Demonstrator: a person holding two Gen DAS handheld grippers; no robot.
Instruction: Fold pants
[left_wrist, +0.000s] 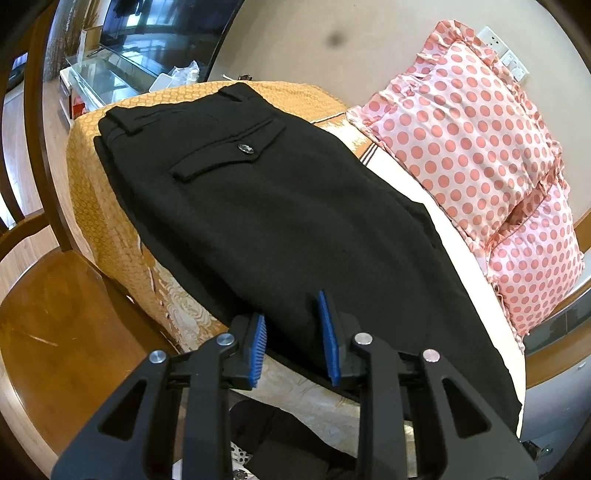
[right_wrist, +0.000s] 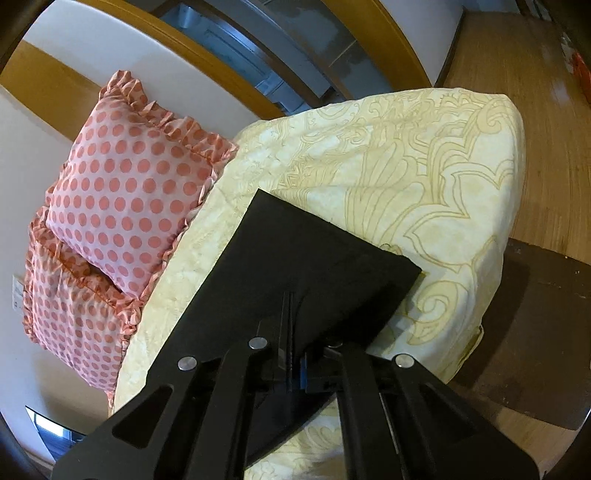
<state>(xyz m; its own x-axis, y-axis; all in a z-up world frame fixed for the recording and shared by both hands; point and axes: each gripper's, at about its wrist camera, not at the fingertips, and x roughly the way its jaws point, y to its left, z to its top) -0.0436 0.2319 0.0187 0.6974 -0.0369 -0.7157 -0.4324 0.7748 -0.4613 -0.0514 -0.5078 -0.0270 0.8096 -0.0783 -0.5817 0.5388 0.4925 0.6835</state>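
Observation:
Black pants (left_wrist: 273, 218) lie flat on the bed, waistband and buttoned back pocket at the far end. My left gripper (left_wrist: 293, 339) is open, its blue pads (left_wrist: 258, 347) apart at the near edge of the pants, holding nothing. In the right wrist view the leg end of the pants (right_wrist: 295, 258) lies on the cream patterned bedspread (right_wrist: 424, 177). My right gripper (right_wrist: 293, 354) is shut on the pants leg fabric, with the cloth pinched between the closed fingers.
Two pink polka-dot pillows (left_wrist: 476, 155) lie along the wall side of the bed; they also show in the right wrist view (right_wrist: 122, 199). An orange cover (left_wrist: 99, 206) drapes the bed end. A wooden chair (left_wrist: 55, 314) stands left. A dark brown stool (right_wrist: 539, 325) stands by the bed.

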